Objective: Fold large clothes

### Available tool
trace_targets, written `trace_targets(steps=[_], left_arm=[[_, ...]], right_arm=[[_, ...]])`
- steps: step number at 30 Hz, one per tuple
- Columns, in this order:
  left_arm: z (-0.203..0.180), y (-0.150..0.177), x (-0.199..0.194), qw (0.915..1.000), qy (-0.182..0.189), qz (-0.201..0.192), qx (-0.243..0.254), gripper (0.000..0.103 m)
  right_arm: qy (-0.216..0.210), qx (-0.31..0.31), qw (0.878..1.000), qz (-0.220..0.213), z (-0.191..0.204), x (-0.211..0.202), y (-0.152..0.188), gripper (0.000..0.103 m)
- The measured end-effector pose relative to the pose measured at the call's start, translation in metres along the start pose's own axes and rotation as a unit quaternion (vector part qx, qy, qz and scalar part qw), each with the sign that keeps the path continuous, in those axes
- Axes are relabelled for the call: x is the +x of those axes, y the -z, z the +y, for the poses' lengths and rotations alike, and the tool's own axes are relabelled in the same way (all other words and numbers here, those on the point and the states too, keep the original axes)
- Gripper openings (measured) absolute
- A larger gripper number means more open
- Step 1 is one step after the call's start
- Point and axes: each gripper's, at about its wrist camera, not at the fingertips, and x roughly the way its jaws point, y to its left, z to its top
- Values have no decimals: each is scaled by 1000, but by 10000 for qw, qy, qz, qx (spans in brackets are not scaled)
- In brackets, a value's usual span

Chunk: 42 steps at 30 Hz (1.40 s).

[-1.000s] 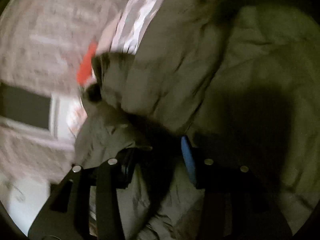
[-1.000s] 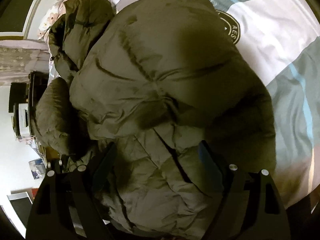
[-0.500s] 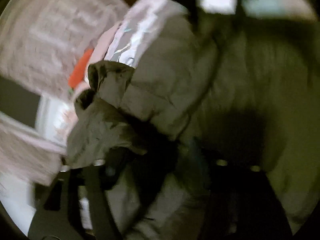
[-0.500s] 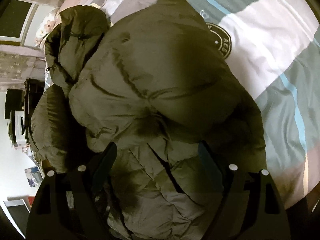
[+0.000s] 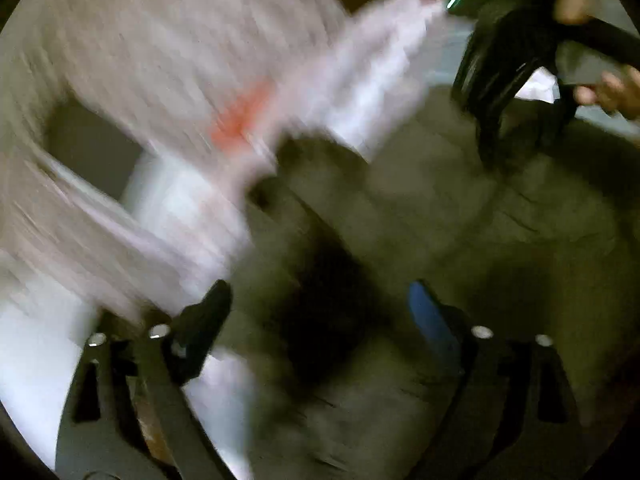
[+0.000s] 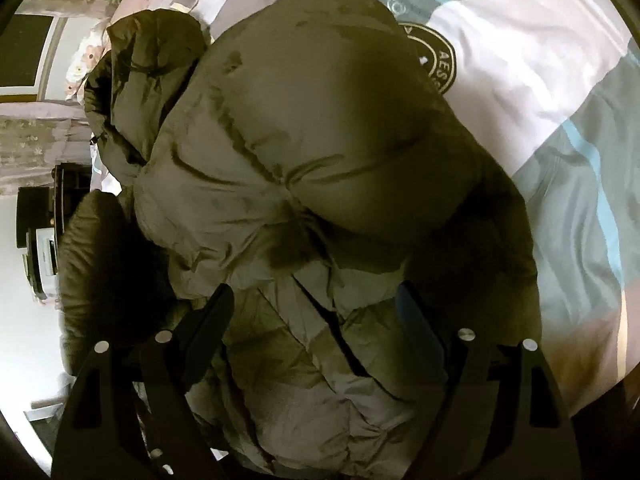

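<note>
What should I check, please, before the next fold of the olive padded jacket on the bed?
1. Left gripper let go: ok, its fingers are opening, with no fabric pinched.
2. Right gripper free: ok, open above the jacket.
3. Jacket fully on the striped bedcover: cannot tell, its left edge is in shadow.
4. Folds tidy: not ok, it lies bunched.
5. Left view sharp: not ok, blurred.

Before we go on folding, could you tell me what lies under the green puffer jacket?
The green puffer jacket lies on a striped bedspread with a round emblem partly tucked under it. What lies beneath its middle is covered.
</note>
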Motion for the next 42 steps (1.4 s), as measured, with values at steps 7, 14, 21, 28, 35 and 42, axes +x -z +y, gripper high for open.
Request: trace_targets(steps=[7, 14, 21, 28, 35, 42], left_arm=[[52, -15, 2, 9869, 449, -126, -1545, 101], [180, 146, 129, 7728, 1160, 1916, -5938, 101], [155, 235, 181, 6434, 2350, 2345, -6898, 40], [137, 186, 173, 6494, 3470, 1585, -6578, 28], [78, 62, 133, 7246, 5219, 1115, -4361, 75], [95, 94, 159, 7769, 3787, 1799, -4698, 87]], right_arm=[[27, 74, 9999, 89, -5, 4, 1, 83], [-8, -27, 9997, 223, -1, 8, 4, 83], [-125, -32, 9992, 391, 2, 11, 9, 83], [-73, -7, 9994, 336, 3, 10, 9, 83], [132, -8, 9999, -60, 2, -1, 5, 83], [-737, 565, 9929, -739, -16, -28, 4, 84]])
